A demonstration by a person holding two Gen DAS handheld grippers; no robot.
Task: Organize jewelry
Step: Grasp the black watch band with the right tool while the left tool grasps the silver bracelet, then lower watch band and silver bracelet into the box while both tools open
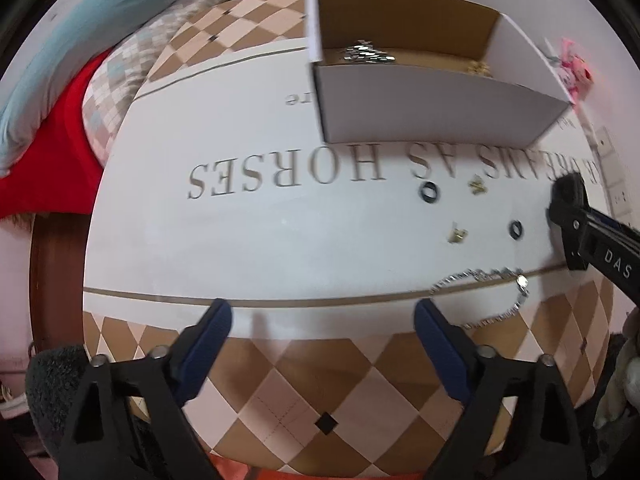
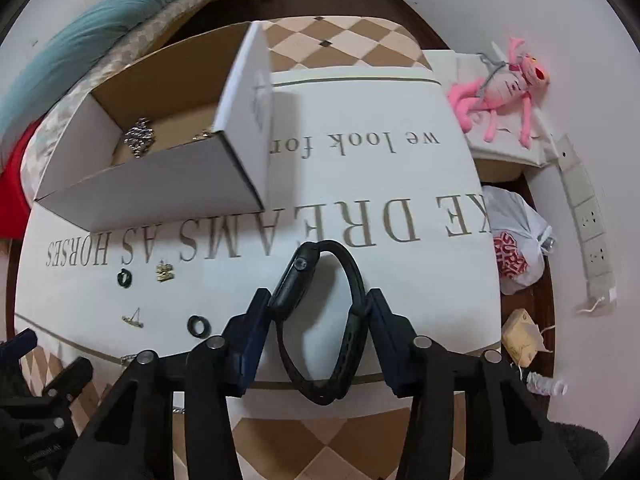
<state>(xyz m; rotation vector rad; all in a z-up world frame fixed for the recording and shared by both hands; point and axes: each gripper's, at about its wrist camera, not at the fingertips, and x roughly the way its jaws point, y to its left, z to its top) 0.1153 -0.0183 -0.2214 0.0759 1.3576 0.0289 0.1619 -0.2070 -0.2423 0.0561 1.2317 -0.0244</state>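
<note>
Right gripper (image 2: 318, 312) pinching black watch (image 2: 320, 320), case against one finger, strap loop against other; watch looks lifted off surface (image 2: 400, 208). I judge step in hand: carry watch to box (image 2: 160, 192).

Left gripper (image 1: 322, 322) spread, holding nothing, hovering near silver chain (image 1: 486, 292).

Two black rings (image 1: 428, 192) and two gold pieces (image 1: 457, 235) loose on surface, in front of box. Box holds silver jewelry (image 2: 139, 138).

Next move, my judgement: swing right gripper left and forward over front wall, release inside; avoid knocking wall.
</note>
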